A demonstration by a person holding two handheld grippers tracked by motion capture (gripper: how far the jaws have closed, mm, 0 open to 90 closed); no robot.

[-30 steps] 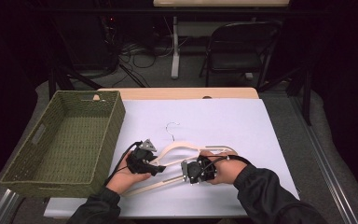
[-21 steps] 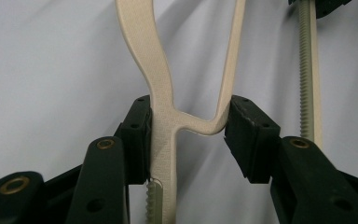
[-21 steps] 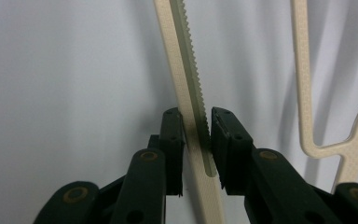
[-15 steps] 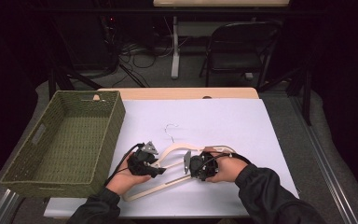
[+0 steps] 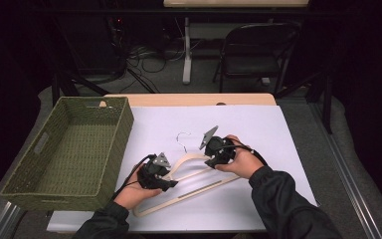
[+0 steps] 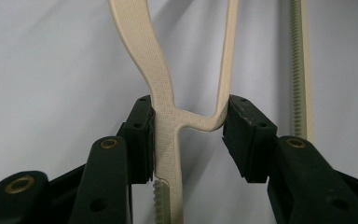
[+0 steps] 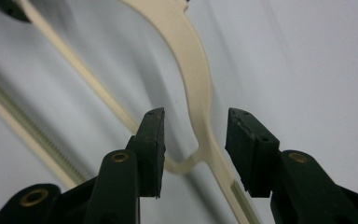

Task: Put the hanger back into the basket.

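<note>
Your left gripper (image 5: 165, 183) has the cream plastic hanger (image 5: 189, 186) pinched at one shoulder end, down by the near-left part of the white sheet (image 5: 278, 134). In the left gripper view the pads press in from both sides right where the hanger (image 6: 168, 116) forks into its shoulder arm and thin inner bar, so that grasp looks made. Your right gripper (image 5: 213, 152) sits up by the hanger's neck, just beside the wire hook (image 5: 183, 141), and here the job is half done: in the right gripper view the jaws stand apart with the hanger (image 7: 200, 116) arm running between them, neither pad touching it.

So, one end held, the other straddled but not yet clamped. The hanger lies flat on the sheet, and the woven green basket (image 5: 114, 149) to your left is well apart from it and looks empty. If that basket is where it's headed, everything after the grasp is left: clamping on the right, the lift, the carry across.

Relative to you, the hanger lies diagonally: low end under your left hand (image 5: 129, 191), neck under your right hand (image 5: 241, 162), bottom bar nearest you.
</note>
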